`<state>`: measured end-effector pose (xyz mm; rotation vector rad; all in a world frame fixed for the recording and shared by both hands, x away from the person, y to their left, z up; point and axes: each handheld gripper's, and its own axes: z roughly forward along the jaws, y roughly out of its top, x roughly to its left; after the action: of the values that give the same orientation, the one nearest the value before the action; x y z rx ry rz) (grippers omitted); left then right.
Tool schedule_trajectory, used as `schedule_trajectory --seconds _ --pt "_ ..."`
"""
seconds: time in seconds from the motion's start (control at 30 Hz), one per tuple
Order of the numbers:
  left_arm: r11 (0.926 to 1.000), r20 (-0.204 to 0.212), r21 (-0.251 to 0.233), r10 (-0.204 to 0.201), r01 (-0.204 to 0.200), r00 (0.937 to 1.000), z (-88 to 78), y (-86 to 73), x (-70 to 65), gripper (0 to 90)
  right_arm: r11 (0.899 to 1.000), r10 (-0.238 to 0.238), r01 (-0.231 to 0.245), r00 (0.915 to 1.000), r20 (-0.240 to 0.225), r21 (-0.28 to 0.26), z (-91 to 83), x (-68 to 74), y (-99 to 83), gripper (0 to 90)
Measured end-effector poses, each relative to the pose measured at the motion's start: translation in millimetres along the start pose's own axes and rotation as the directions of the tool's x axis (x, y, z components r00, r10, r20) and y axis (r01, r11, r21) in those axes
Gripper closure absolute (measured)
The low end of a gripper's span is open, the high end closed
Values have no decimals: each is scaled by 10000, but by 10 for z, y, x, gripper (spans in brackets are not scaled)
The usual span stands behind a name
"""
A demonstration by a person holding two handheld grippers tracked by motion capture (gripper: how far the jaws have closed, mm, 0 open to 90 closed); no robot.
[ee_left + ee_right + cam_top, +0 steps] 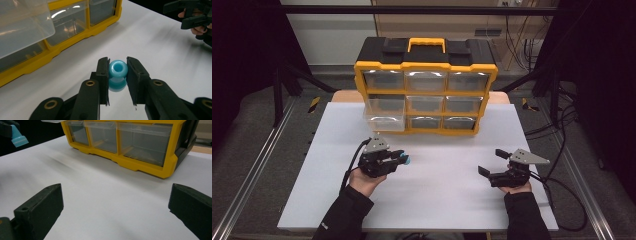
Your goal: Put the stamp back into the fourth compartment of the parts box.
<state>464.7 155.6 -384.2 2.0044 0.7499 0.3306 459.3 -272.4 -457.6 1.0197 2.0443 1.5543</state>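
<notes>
Glossy turquoise plastic, one spool-shaped bead (117,71) is sitting pinched between the left gripper (398,159)'s matte black fingers above the white counter (437,200); the right gripper (492,162)'s fingers are gaping wide near one yellow nine-drawer organizer (426,92).

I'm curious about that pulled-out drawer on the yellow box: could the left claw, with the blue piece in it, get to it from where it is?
Probably yes. The left claw, shut on the blue spool, is just in front of the open drawer, with bare white table between them and the drawer's top open. The right claw stays far aside.
</notes>
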Motion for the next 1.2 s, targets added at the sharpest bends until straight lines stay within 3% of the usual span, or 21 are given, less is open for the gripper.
schedule_trajectory --seconds 1.2 --pt "9930 -763 -1043 -630 549 9951 -577 128 291 717 9999 -74 73 10000 40 120 9 -4 -4 3"
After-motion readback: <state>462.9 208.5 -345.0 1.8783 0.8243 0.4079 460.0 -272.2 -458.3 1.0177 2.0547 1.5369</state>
